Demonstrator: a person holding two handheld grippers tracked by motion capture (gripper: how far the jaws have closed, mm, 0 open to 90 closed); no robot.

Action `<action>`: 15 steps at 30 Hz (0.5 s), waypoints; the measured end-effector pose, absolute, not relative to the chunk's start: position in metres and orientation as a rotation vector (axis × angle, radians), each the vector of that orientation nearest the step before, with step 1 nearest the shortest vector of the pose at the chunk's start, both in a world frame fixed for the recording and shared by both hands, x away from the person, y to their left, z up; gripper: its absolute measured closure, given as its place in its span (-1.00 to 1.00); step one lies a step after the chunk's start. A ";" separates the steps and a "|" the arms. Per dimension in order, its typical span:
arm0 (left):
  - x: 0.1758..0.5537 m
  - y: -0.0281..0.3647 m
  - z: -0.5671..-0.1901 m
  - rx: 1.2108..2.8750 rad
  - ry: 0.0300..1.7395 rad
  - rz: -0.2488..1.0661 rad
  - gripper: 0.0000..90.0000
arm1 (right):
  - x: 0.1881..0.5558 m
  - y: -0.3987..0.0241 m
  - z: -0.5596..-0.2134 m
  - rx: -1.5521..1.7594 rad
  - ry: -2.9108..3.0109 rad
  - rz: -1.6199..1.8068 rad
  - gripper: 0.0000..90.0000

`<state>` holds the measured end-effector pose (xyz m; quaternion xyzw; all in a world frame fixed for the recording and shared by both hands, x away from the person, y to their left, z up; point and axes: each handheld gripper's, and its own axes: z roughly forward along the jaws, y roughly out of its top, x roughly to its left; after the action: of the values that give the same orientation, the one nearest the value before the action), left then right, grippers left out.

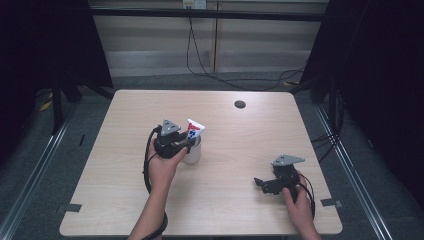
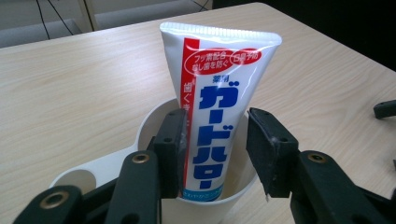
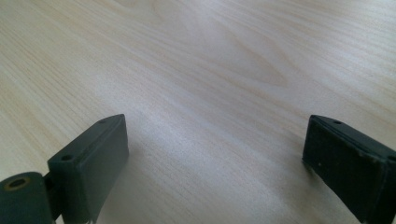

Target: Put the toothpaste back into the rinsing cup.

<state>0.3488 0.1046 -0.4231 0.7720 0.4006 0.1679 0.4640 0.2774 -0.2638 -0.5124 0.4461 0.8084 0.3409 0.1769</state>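
Upright toothpaste tube (image 2: 212,107) in white cup (image 2: 140,154), left gripper (image 2: 217,140) fingers flanking.

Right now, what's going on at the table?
The left gripper has its fingers around a toothpaste tube standing upright in a white cup. One finger touches the tube; the other stands slightly apart. The right gripper rests open and empty over the bare wooden table.
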 end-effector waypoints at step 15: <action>0.348 0.111 -0.421 1.890 1.005 0.384 -0.03 | 0.277 -0.264 -0.512 1.264 2.288 0.965 -0.86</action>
<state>0.3475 0.1113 -0.4211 0.7696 0.4092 0.1564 0.4646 0.2774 -0.2637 -0.5124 0.4463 0.8083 0.3409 0.1766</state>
